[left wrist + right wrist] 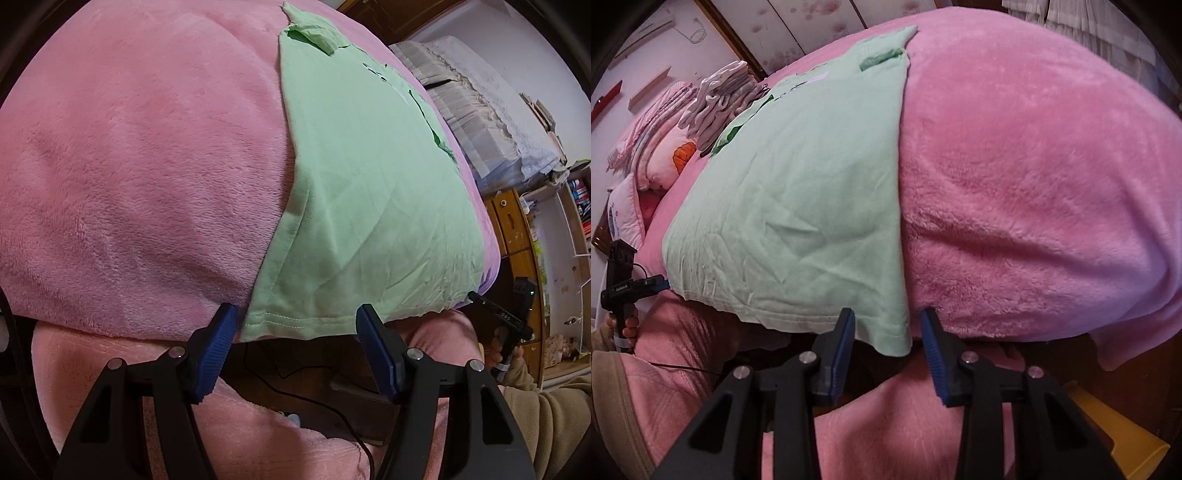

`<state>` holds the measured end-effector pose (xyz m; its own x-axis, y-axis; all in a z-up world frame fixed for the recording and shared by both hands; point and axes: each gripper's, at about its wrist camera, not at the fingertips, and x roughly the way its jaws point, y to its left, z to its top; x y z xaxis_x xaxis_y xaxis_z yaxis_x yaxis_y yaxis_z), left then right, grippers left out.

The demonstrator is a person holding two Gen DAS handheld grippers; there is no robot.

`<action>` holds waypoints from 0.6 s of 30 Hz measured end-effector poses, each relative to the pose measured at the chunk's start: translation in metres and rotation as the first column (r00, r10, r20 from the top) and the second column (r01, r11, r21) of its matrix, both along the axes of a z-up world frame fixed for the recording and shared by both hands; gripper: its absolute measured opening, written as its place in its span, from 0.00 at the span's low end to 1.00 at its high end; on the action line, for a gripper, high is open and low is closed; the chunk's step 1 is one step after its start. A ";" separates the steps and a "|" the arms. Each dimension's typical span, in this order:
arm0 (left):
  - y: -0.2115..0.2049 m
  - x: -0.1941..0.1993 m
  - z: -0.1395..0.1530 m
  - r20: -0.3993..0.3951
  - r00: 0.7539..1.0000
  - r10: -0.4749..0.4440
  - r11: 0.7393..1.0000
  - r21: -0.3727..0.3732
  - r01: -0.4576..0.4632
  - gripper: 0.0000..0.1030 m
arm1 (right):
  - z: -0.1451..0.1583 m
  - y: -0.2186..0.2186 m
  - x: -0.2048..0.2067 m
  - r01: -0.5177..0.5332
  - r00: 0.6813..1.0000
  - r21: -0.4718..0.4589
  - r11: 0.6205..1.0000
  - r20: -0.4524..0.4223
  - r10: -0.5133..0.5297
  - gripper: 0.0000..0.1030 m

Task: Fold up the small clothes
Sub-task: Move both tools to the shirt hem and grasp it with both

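A light green small shirt (369, 192) lies spread flat on the pink fleece blanket (140, 158), its hem hanging a little over the near edge. My left gripper (295, 317) is open, its blue pads (218, 347) on either side of the hem's left corner, not closed on it. In the right wrist view the shirt (798, 192) lies on the blanket (1034, 177). My right gripper (888, 321) is open around the hem's right corner. Each gripper shows small in the other's view: the right one (476, 297) and the left one (661, 283).
A stack of folded pale clothes (720, 99) and pillows (661, 147) lie beyond the shirt. A lace-covered piece (480, 96) and wooden drawers (513, 229) stand beside the bed. A black cable (303, 391) runs below the edge. A yellow object (1119, 439) sits low right.
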<state>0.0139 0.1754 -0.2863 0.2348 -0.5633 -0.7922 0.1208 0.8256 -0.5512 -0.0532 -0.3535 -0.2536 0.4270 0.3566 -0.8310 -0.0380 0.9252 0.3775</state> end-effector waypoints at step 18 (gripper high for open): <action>0.012 -0.004 -0.005 -0.037 0.999 -0.008 1.000 -0.029 0.006 0.48 | -0.005 -0.006 0.000 -0.034 0.999 0.055 0.998 -0.018 0.035 0.17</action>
